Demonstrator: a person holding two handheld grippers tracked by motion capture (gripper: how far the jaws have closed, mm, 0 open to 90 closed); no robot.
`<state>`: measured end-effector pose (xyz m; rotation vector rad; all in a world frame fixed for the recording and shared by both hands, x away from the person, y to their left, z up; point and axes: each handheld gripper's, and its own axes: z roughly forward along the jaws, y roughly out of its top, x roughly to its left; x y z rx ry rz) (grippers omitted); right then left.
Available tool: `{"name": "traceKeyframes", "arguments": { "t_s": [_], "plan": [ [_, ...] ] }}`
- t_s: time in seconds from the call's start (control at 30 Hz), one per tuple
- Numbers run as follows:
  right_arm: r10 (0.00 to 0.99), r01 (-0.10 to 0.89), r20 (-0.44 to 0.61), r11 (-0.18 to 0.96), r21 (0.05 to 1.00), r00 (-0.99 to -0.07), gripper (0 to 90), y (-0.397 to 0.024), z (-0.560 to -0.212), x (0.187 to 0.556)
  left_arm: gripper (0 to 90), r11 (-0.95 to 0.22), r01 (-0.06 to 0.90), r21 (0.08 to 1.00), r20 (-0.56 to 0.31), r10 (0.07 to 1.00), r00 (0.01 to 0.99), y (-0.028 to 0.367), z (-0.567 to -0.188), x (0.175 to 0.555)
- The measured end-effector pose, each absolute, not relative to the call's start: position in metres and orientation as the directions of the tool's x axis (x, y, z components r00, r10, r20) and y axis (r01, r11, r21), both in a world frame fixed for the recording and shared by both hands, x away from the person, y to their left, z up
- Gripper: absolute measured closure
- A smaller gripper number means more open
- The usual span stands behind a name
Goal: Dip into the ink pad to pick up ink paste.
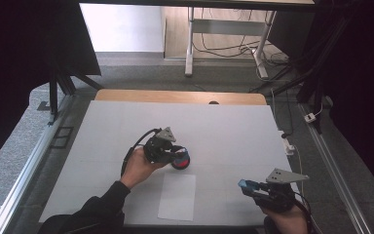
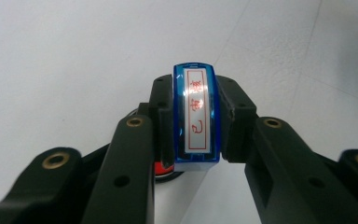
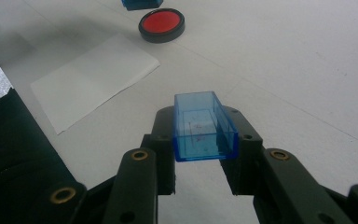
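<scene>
At the centre of the high view, the stamp (image 2: 196, 114) is clamped in the left gripper (image 1: 175, 155) over the red ink pad (image 1: 181, 162); it should be lowered flat; at lower right, the blue cap (image 3: 204, 127) is pinched by the right gripper (image 1: 249, 186); white paper (image 1: 177, 196) lies between.

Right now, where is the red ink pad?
The red ink pad sits mid-table in the high view, beside the left tongs, just beyond the sheet of paper. It lies top centre in the right gripper view.

White paper sheet (image 1: 177, 196) flat on table (image 1: 233, 126).
</scene>
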<state>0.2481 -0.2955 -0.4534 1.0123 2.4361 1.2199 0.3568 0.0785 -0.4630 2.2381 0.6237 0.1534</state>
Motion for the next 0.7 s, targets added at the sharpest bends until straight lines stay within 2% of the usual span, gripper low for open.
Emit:
{"name": "traceKeyframes", "arguments": {
  "t_s": [0.7],
  "plan": [
    [0.666, 0.468, 0.085, 0.421, 0.777, -0.741, 69.0, -0.294, -0.453, 0.247, 70.2, -0.547, 0.375, 0.749, -0.118, 0.446, 0.887, 0.092, -0.448, 0.328]
  ]
}}
